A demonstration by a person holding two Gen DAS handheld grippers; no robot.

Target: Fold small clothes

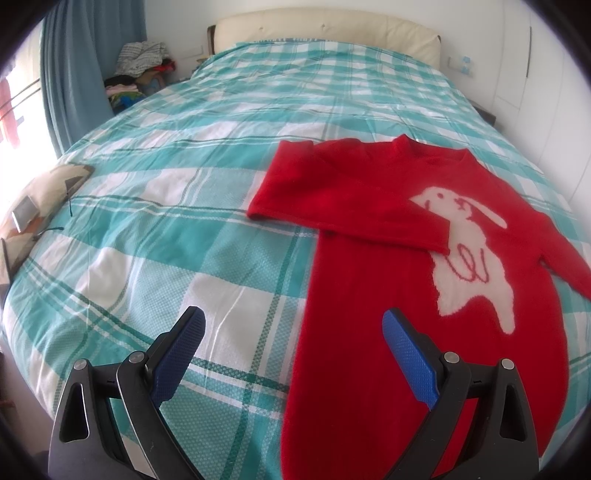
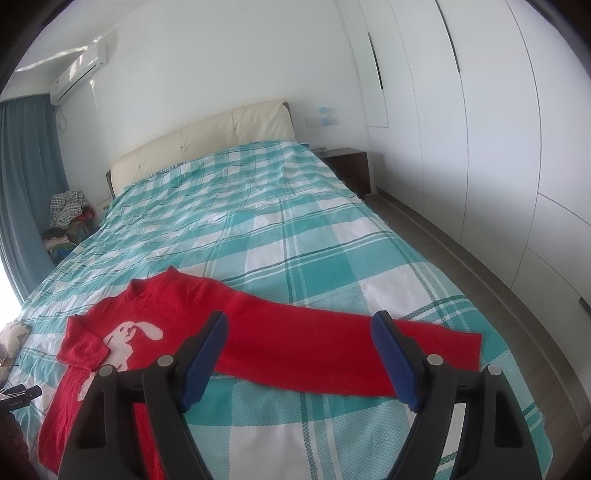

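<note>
A small red sweater [image 1: 369,266] with a white rabbit lies flat on the teal-and-white checked bedspread [image 1: 177,206]. One sleeve [image 1: 332,206] is folded across its chest. The other sleeve [image 2: 332,343] stretches straight out to the right in the right wrist view. My left gripper [image 1: 293,325] hangs open above the sweater's lower left edge, nothing between its blue pads. My right gripper [image 2: 299,328] is open above the outstretched sleeve, holding nothing. In the right wrist view the sweater body [image 2: 110,332] lies to the left.
A cream headboard [image 1: 325,29] stands at the far end of the bed. A pile of clothes [image 1: 140,62] sits beside blue curtains [image 1: 70,62] at the back left. A cushion [image 1: 40,195] lies at the bed's left edge. White wardrobes [image 2: 480,129] and a dark nightstand [image 2: 351,166] line the right side.
</note>
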